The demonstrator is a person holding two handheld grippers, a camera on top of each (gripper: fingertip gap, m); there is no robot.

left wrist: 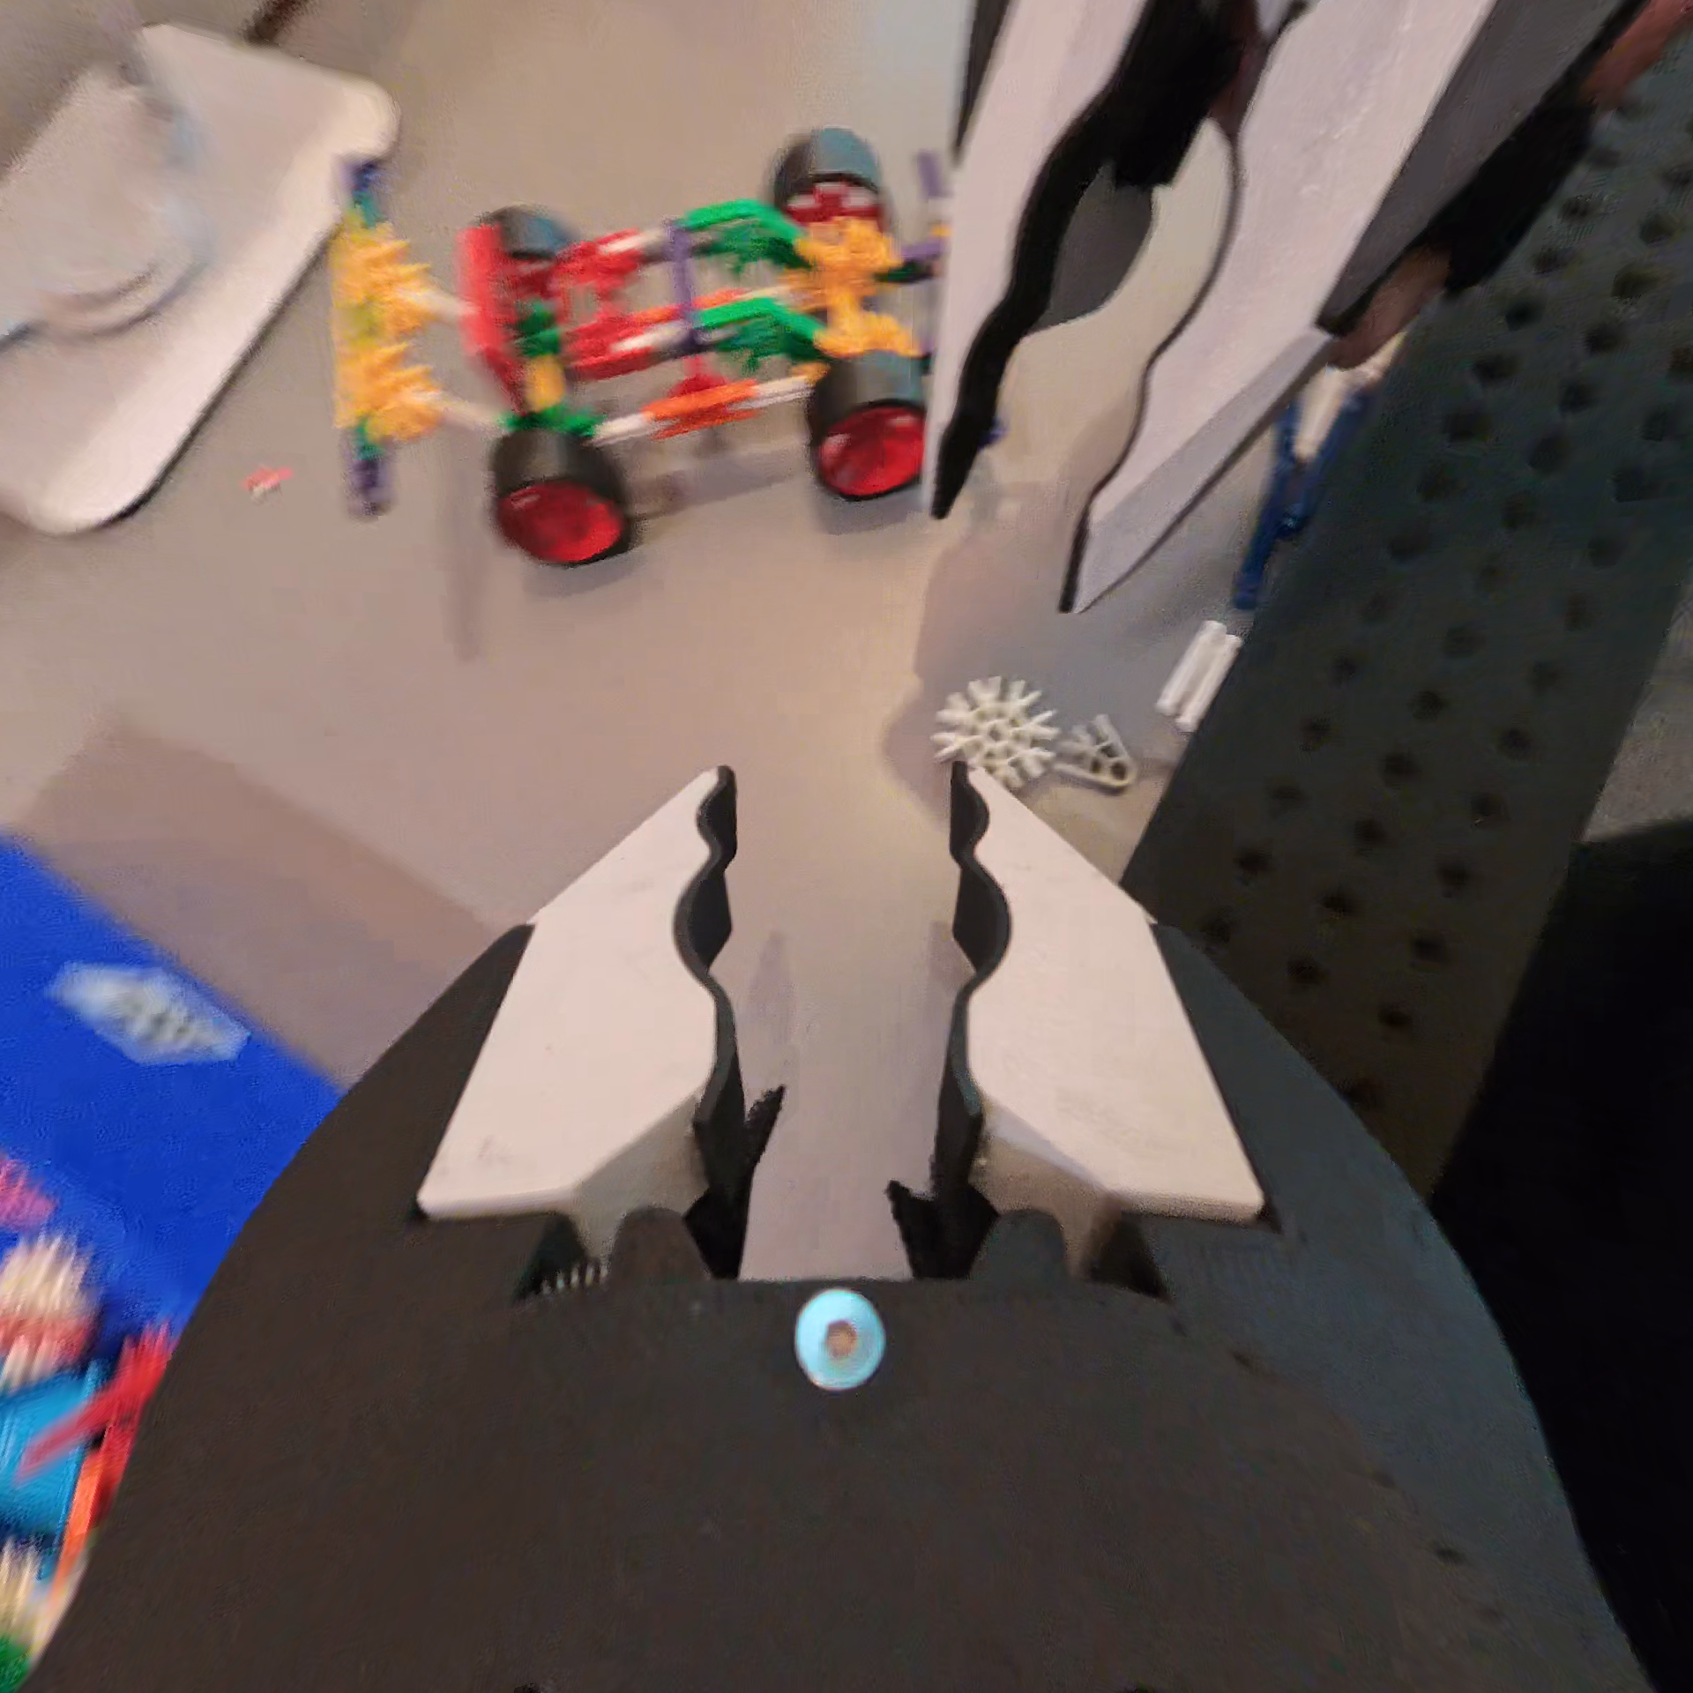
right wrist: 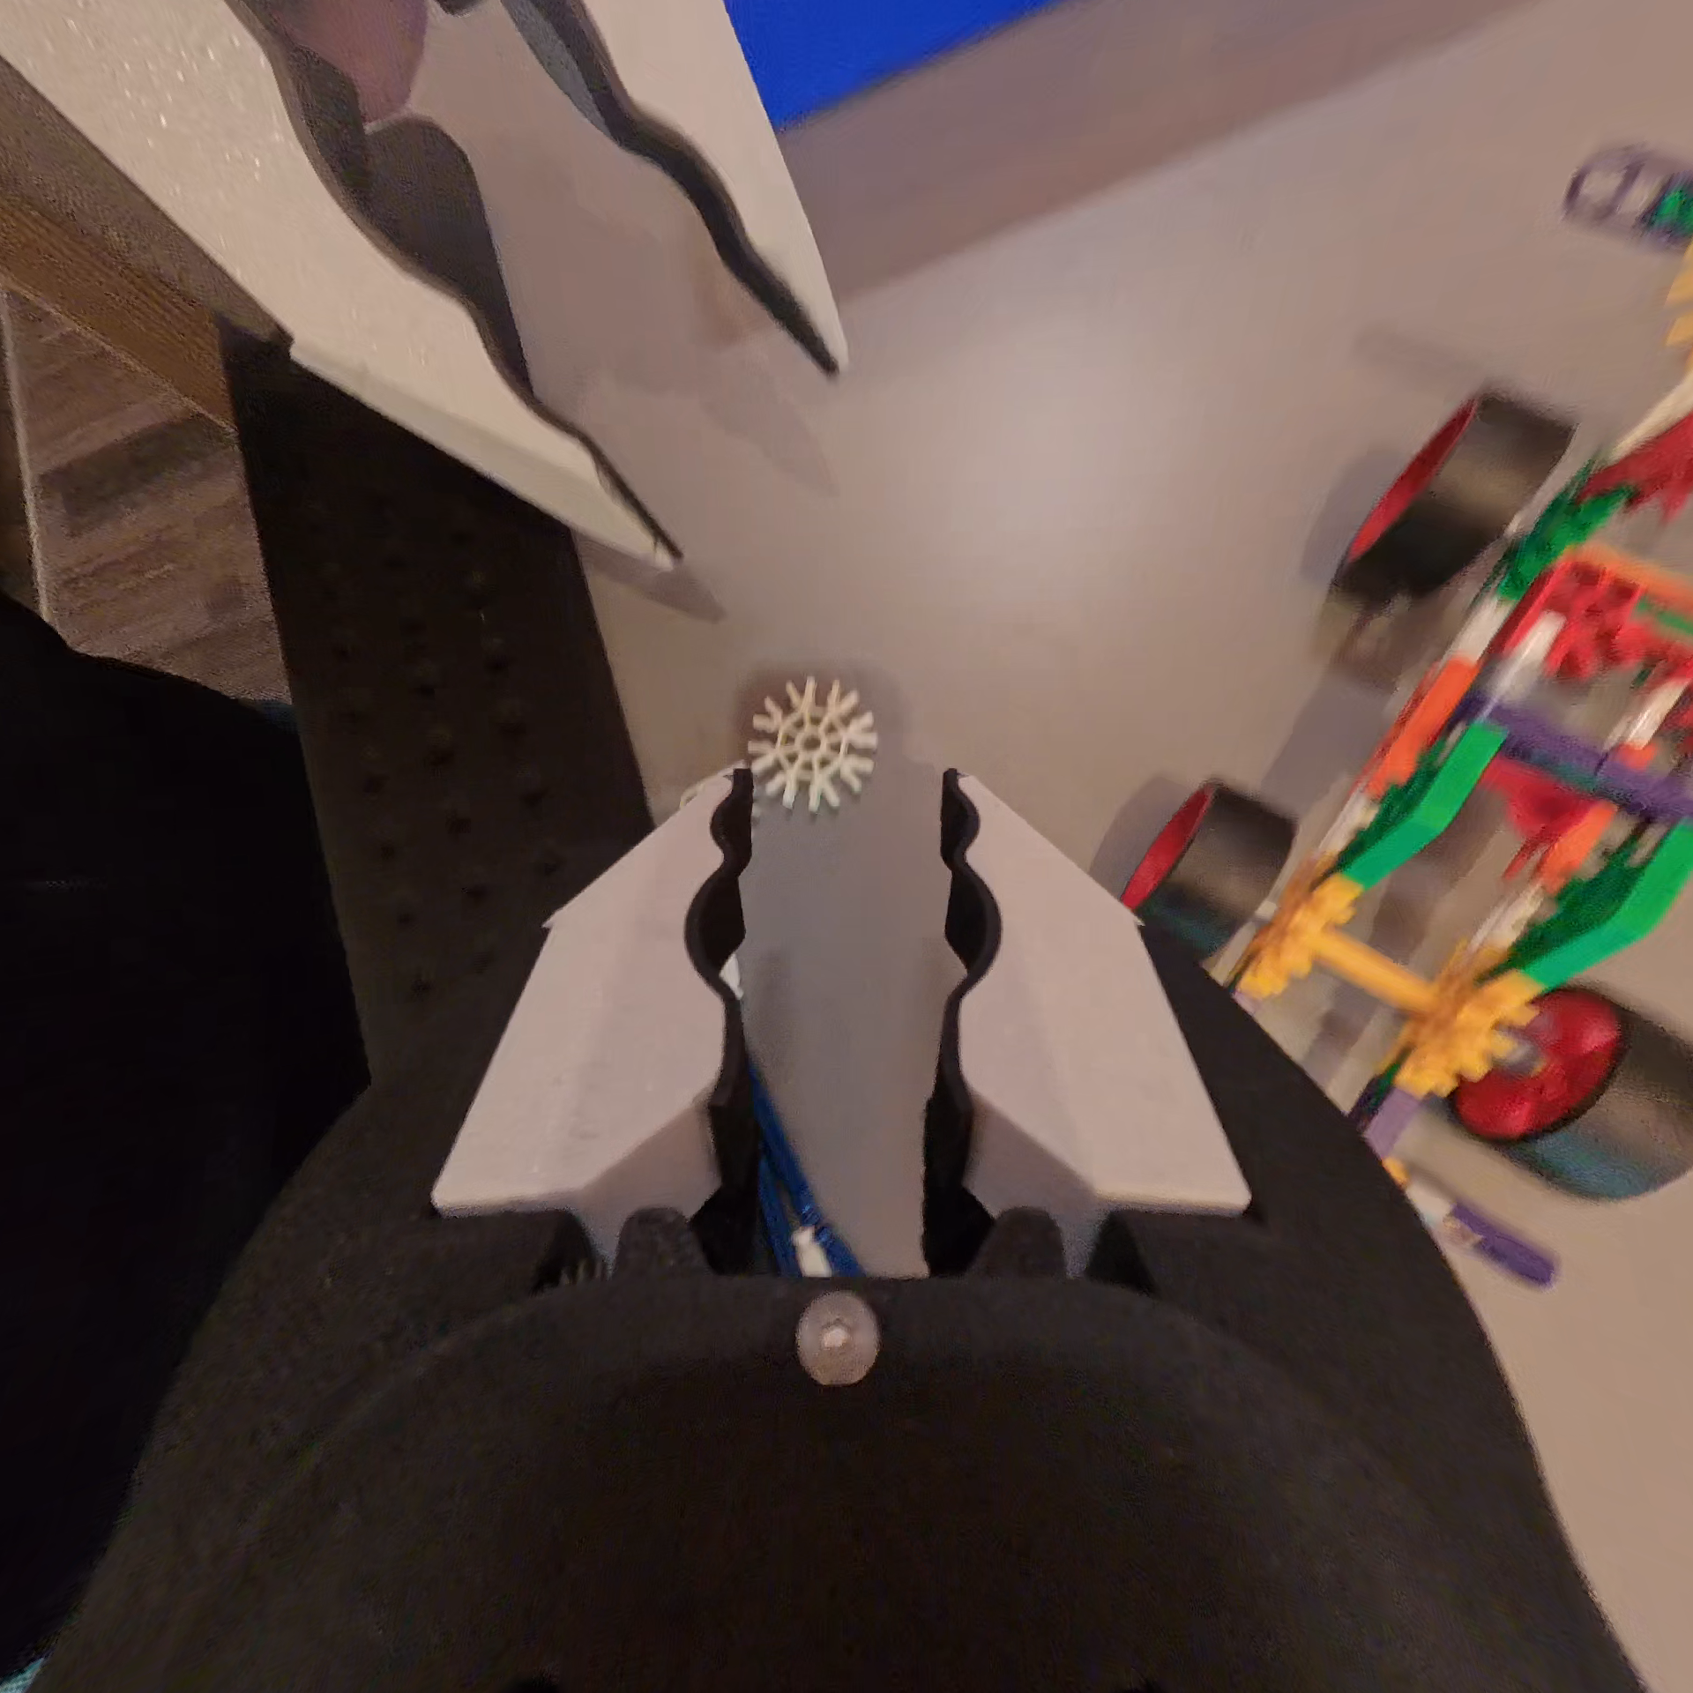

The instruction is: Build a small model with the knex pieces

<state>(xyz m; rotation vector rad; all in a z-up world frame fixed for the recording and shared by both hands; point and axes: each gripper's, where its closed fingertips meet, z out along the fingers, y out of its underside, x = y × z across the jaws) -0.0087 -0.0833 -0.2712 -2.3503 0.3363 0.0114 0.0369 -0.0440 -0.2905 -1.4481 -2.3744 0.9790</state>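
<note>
My left gripper [left wrist: 843,788] is open and empty above the grey table. A white snowflake-shaped connector [left wrist: 997,733] lies just beyond its right fingertip, beside a small grey connector [left wrist: 1099,756]. My right gripper [right wrist: 847,788] is open and empty. The snowflake connector [right wrist: 812,742] lies on the table just past its fingertips, nearer the left one, with neither pad pressing on it. Each gripper shows in the other's view, the right one [left wrist: 1008,550] and the left one [right wrist: 751,458], both open. A colourful rod-and-connector toy car [left wrist: 678,339] with red-hubbed wheels stands farther off; the right wrist view shows it at the right [right wrist: 1512,824].
A black perforated foam strip [left wrist: 1420,641] borders the table; it also shows in the right wrist view [right wrist: 440,687]. White rods [left wrist: 1200,673] and a blue rod [left wrist: 1283,513] lie beside it. A blue box [left wrist: 119,1054] of parts is at the left, a white tray [left wrist: 183,275] behind it. Blue rods [right wrist: 779,1173] lie under the right gripper. My hands' fingertips stand some 8 cm from each other. My left tips are about 15 cm from the blue rod [left wrist: 1283,513], my right tips only 11 cm. Seen from the right wrist view [right wrist: 769,1162] as well.
</note>
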